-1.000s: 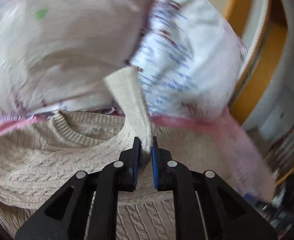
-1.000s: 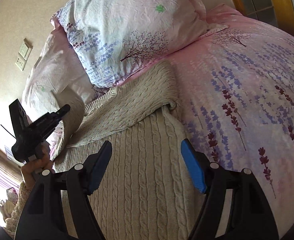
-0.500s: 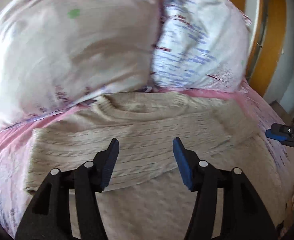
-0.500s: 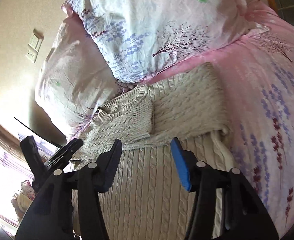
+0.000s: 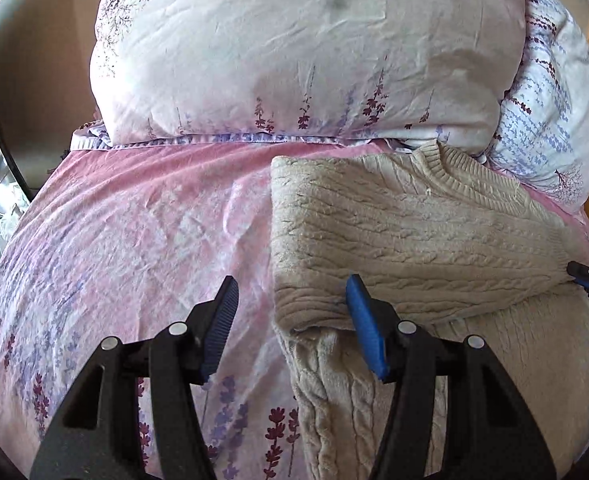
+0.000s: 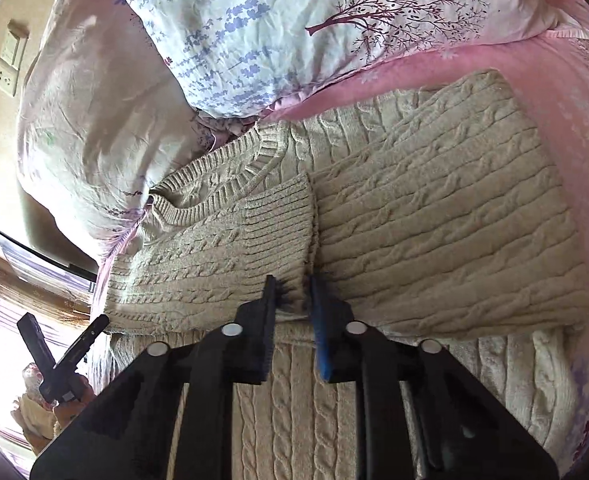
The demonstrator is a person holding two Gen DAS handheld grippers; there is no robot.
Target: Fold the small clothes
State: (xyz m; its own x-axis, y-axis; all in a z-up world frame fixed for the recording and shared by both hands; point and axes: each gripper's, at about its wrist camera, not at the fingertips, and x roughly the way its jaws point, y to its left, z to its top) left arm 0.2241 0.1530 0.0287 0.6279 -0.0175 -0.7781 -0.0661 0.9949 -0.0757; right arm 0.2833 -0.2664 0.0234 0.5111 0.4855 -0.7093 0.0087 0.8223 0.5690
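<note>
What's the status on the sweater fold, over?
Left tool open, nothing in it, at the folded edge. Right tool just closed, pinching the sleeve cuff. Sweater flat on the bed, both sleeves folded in. Nothing in the way.

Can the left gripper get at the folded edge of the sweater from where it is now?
Probably yes: the left gripper is open, straddling the sweater edge, with only bedspread around it.

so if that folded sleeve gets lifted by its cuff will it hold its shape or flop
Probably flop: the cable-knit sweater drapes softly over the bed, so the sleeve would likely sag from the right hand-held gripper, which has just been closing at the cuff. The thick knit looks grippy, so slipping seems unlikely. It may drag the layers beneath.
</note>
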